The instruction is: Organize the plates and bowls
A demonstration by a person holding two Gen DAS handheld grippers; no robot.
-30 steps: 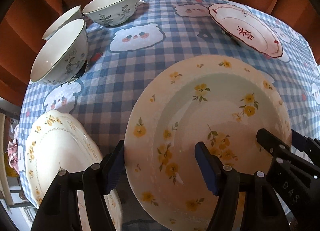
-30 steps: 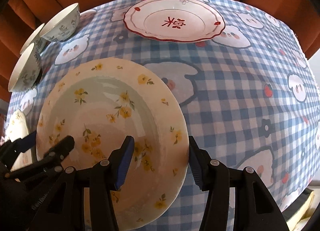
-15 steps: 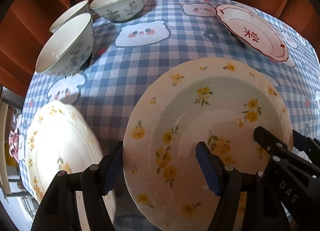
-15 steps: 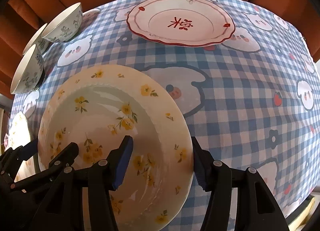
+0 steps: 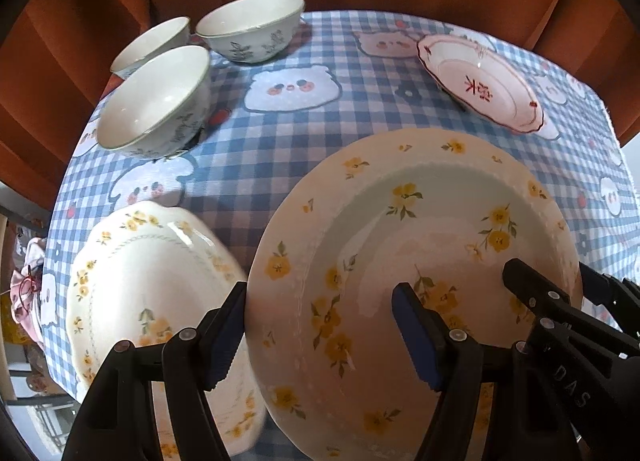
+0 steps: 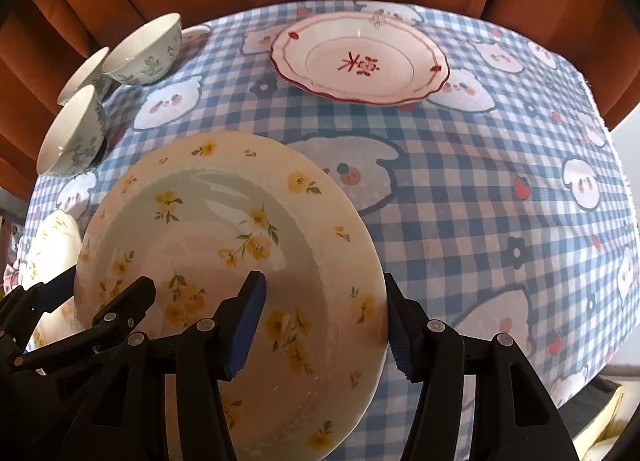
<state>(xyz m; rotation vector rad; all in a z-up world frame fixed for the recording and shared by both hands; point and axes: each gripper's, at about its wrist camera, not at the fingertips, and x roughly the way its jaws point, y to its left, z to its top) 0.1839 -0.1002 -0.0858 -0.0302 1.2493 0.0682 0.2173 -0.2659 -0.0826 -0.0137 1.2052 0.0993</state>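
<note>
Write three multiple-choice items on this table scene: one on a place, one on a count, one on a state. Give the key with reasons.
1. Where does the red-trimmed plate lie?
A. at the far side of the tablecloth
B. under the bowls
C. between the grippers

2. How many bowls stand at the far left?
A. one
B. three
C. five

3. How is the big yellow-flowered plate held?
A. by no gripper
B. stacked on the red-trimmed plate
C. by both grippers at opposite rims

Key: 1 A, it lies alone by the far edge. 2 B, three bowls show. 3 C, left gripper and right gripper each straddle a rim.
</note>
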